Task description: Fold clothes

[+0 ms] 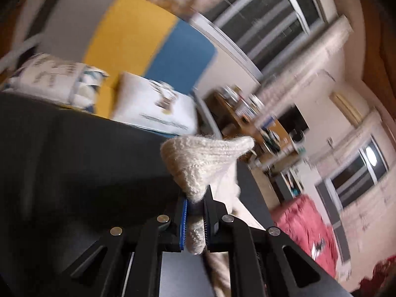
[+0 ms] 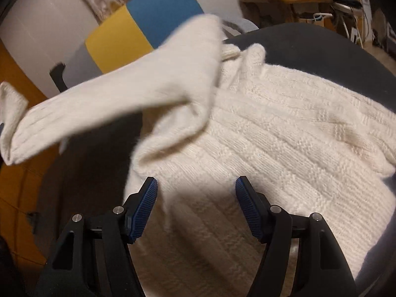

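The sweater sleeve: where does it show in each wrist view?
Left wrist: the sleeve cuff sits centre frame, pinched in the shut left claw.
Right wrist: the sleeve stretches lifted across the upper left, above the open right claw.
Shared landmark: the yellow-and-blue panel behind the dark table.

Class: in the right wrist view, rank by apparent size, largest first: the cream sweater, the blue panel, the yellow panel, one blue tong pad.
1. Cream sweater.
2-3. Blue panel and yellow panel look alike; unranked.
4. Tong pad, enlarged by nearness to the camera.
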`<state>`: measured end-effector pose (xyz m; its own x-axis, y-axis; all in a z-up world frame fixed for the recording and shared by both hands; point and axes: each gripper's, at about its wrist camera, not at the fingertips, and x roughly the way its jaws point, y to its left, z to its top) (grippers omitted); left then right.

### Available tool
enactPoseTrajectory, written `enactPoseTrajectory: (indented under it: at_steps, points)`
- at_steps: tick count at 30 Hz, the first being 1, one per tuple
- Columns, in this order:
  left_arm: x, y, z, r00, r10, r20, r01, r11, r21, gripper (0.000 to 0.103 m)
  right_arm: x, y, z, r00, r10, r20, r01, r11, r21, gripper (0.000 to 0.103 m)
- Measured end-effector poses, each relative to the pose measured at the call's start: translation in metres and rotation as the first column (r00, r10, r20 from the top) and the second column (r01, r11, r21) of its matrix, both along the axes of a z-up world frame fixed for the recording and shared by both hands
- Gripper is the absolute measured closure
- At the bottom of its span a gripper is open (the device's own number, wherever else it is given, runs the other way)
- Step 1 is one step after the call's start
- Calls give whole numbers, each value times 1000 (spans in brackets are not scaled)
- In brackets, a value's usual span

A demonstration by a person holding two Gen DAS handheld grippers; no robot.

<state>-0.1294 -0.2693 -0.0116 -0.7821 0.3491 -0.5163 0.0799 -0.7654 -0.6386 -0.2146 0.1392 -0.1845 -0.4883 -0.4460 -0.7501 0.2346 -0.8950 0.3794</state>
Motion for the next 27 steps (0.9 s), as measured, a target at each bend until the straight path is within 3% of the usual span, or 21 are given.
enactPoseTrajectory:
  at_steps: [5, 9, 13, 18, 22, 24, 27]
  points:
    - [54, -79, -34, 982, 176, 68, -178, 984, 24, 94, 12, -1, 4, 998, 66, -1, -65, 990, 122, 35]
    - [79, -105, -77, 961, 218, 169, -227, 973, 38, 94, 16, 0, -2, 994, 101, 34, -105, 980, 169, 35]
    - [99, -114, -107, 947, 237, 216, -258, 963, 75, 94, 15, -5, 9, 991, 123, 44, -129, 973, 190, 35]
    - [108, -124, -135, 929, 241, 280, -278, 955, 102, 93, 19, 11, 44, 989, 138, -42, -120, 947, 297, 34]
    - [109, -122, -161, 910, 229, 345, -275, 957, 89, 93, 24, 74, 54, 1000, 15, 16, -18, 980, 196, 34]
    - [109, -118, -166, 909, 221, 353, -266, 960, 83, 93, 32, 89, 58, 1000, -14, -2, 14, 957, 291, 34]
    - [104, -110, -167, 909, 216, 356, -254, 965, 63, 92, 45, 88, 58, 998, 50, 24, -56, 921, 386, 34]
